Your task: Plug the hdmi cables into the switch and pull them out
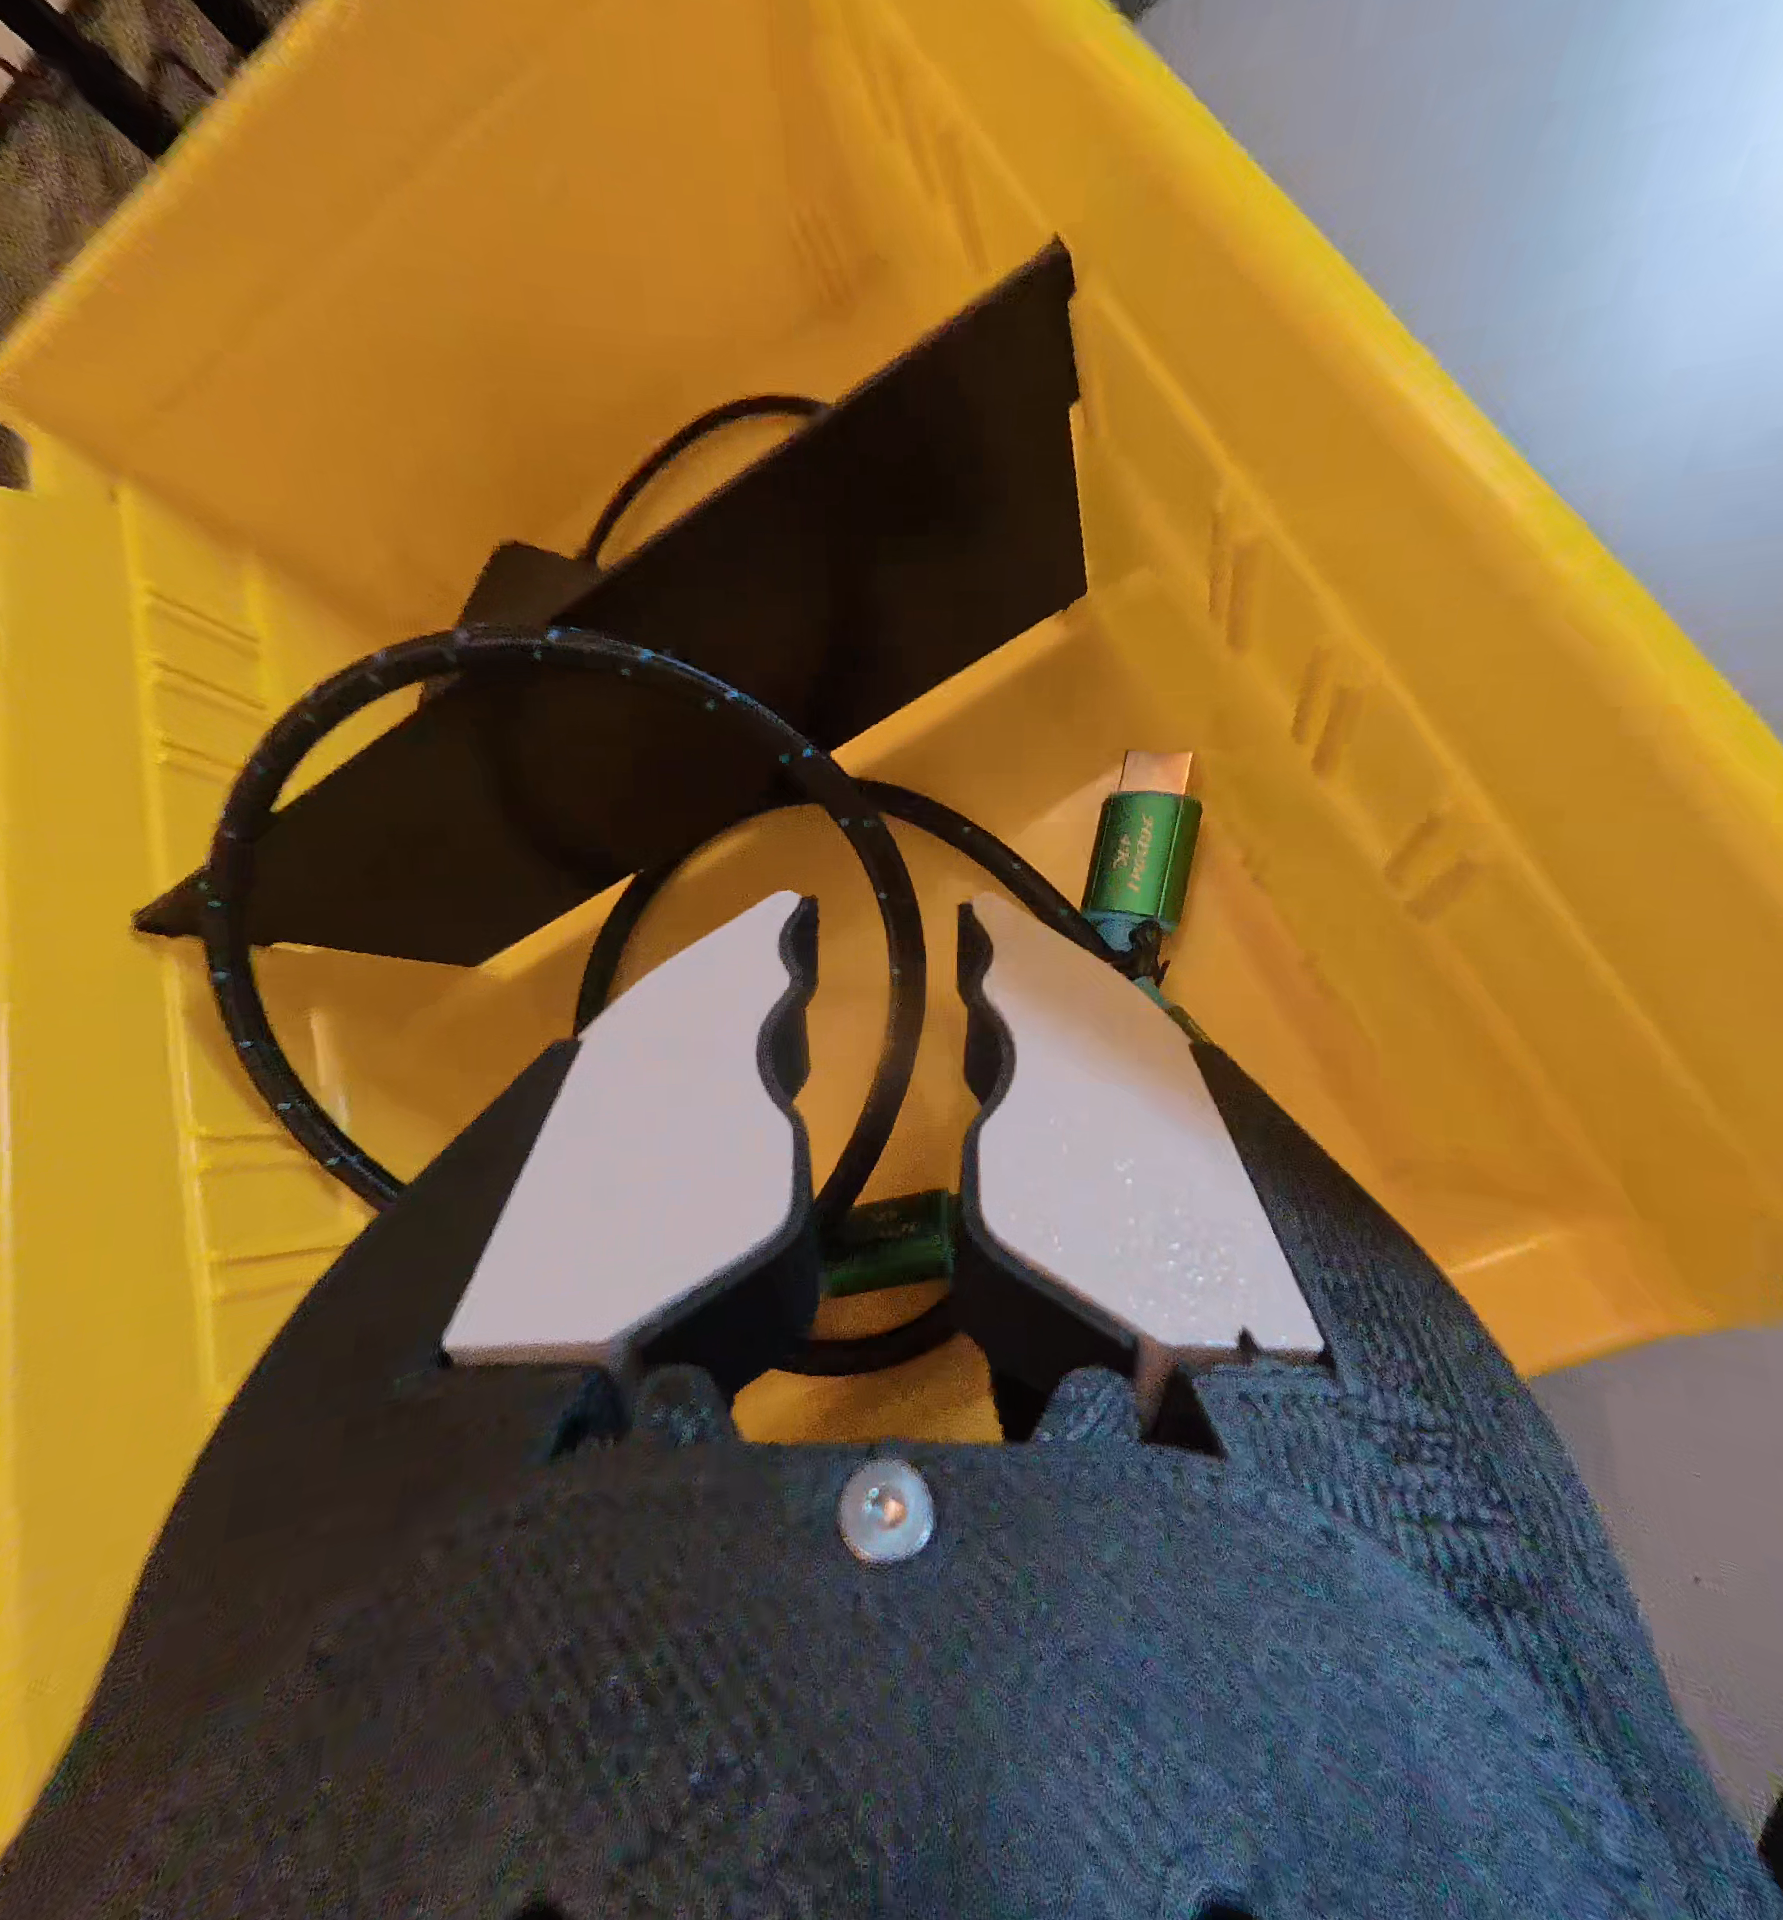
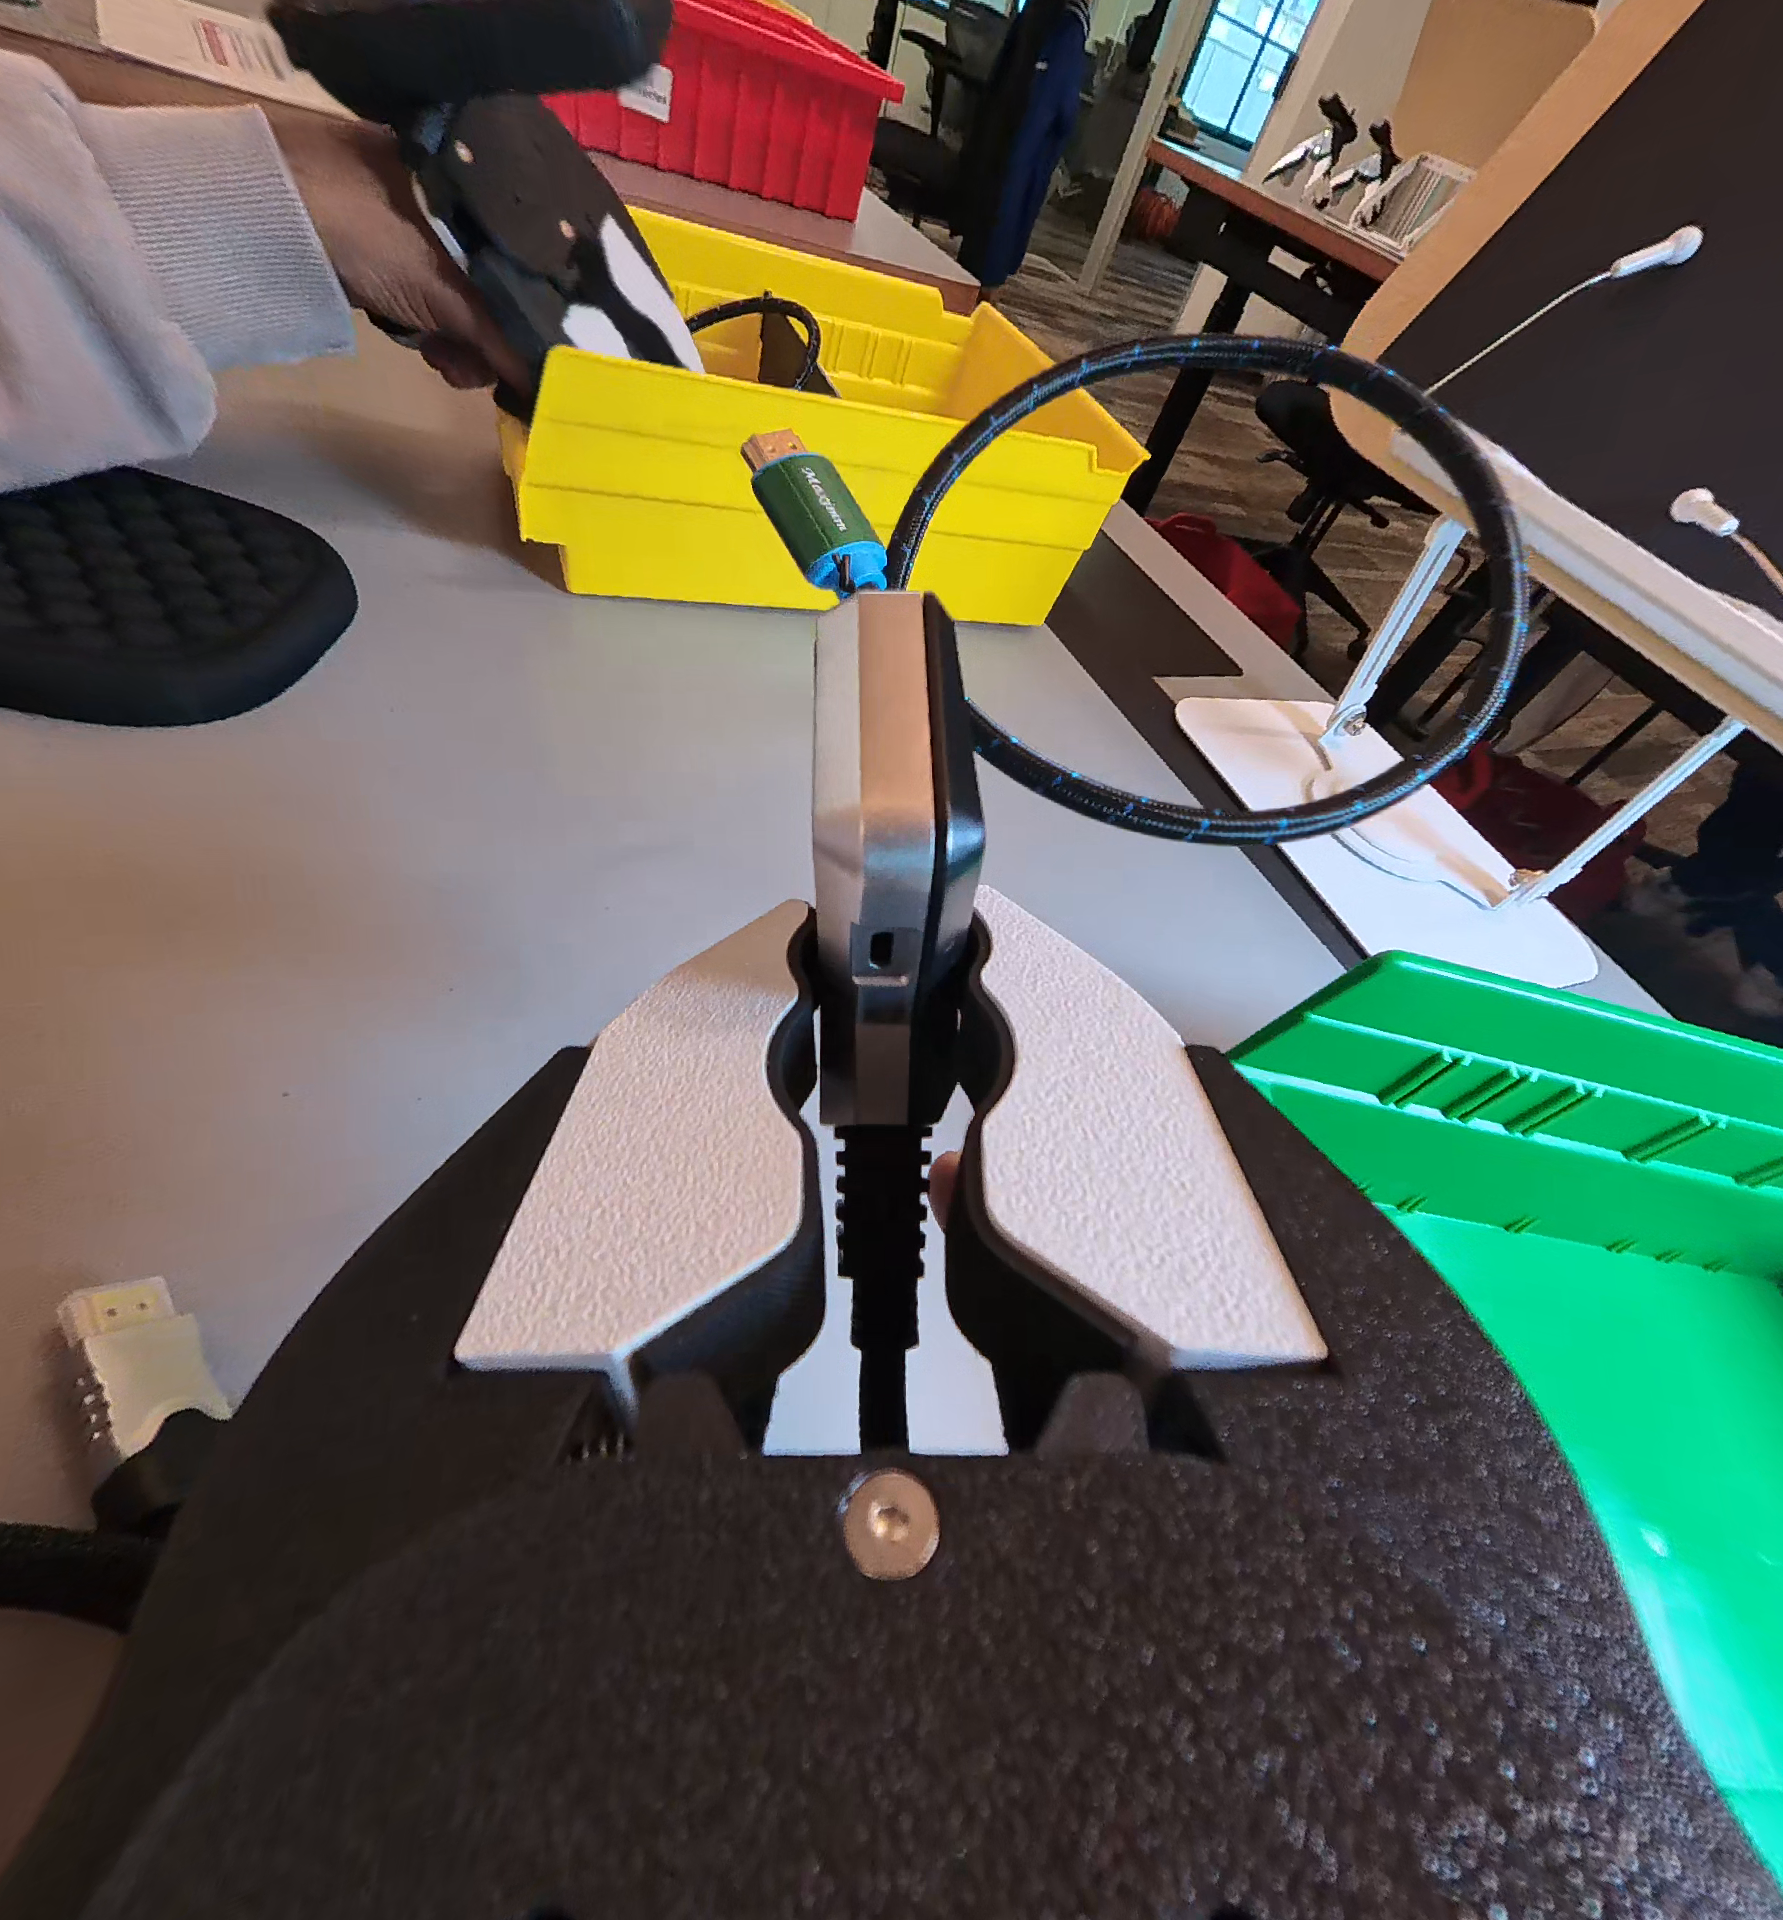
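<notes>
The right claw (image 2: 887, 997) clamps the slim grey metal switch (image 2: 892, 790) edge-on — rigid, smooth, liable to slip. The left claw (image 1: 887, 935) gapes empty over the stiff, springy black braided HDMI cable (image 1: 565, 655) in the yellow plastic bin (image 1: 1386, 727) — best taken by its green metal plug (image 1: 1141, 857).

My left gripper (image 1: 887, 925) points down, jaws parted with nothing pinched. My right gripper (image 2: 889, 935) is level, jaws clamped tight.

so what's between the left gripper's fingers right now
A loop of black braided cable passes through the gap of the left gripper; the jaws stand open, not pinching it. The left wrist view shows this.
</notes>
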Available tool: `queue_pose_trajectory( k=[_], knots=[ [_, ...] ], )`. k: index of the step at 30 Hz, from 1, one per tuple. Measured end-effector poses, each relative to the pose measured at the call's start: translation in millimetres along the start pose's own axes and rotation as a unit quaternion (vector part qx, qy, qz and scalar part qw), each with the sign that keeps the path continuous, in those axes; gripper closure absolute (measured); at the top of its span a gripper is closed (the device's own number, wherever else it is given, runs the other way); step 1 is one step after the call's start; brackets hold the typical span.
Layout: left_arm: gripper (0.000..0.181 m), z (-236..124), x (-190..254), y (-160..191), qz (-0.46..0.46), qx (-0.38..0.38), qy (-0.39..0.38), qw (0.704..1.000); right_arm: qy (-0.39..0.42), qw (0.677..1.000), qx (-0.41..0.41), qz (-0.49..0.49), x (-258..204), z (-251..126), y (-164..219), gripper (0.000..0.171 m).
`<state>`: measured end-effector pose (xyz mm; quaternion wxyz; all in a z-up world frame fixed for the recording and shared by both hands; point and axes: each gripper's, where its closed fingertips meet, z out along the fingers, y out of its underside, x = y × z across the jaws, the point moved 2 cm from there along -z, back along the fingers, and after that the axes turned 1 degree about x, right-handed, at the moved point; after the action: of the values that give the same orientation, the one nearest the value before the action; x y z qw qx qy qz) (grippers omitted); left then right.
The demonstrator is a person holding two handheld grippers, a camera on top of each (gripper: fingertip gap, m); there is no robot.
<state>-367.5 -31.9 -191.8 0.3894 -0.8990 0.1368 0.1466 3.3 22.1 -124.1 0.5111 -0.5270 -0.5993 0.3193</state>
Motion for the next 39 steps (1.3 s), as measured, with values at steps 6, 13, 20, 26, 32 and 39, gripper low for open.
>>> queue_pose_trajectory(
  k=[6,13,20,26,32,39],
  knots=[
    [0.173,-8.4,-12.8,-17.1,0.006,0.002,-0.032,0.999,0.006,1.000,0.000,-0.007,1.0,-2.5,-1.8,0.149],
    [0.174,-192.3,36.1,-132.6,-0.126,0.496,0.260,0.819,0.013,1.000,0.008,0.010,7.3,-2.3,-0.1,0.149],
    [0.174,-144.5,147.5,-140.8,-0.219,0.395,0.552,0.701,0.059,0.998,0.023,0.020,20.9,-10.7,-7.1,0.149],
    [0.170,-79.0,200.7,-114.9,-0.200,0.233,0.529,0.791,0.108,0.993,0.013,0.046,42.5,-21.1,0.7,0.149],
    [0.173,-90.3,184.8,-112.2,-0.207,0.258,0.534,0.778,0.096,0.994,0.026,0.043,39.3,-20.1,-1.2,0.149],
    [0.172,-119.3,201.4,-120.5,-0.191,0.288,0.616,0.708,0.091,0.996,0.018,0.020,32.1,-14.1,-0.1,0.149]
  ],
)
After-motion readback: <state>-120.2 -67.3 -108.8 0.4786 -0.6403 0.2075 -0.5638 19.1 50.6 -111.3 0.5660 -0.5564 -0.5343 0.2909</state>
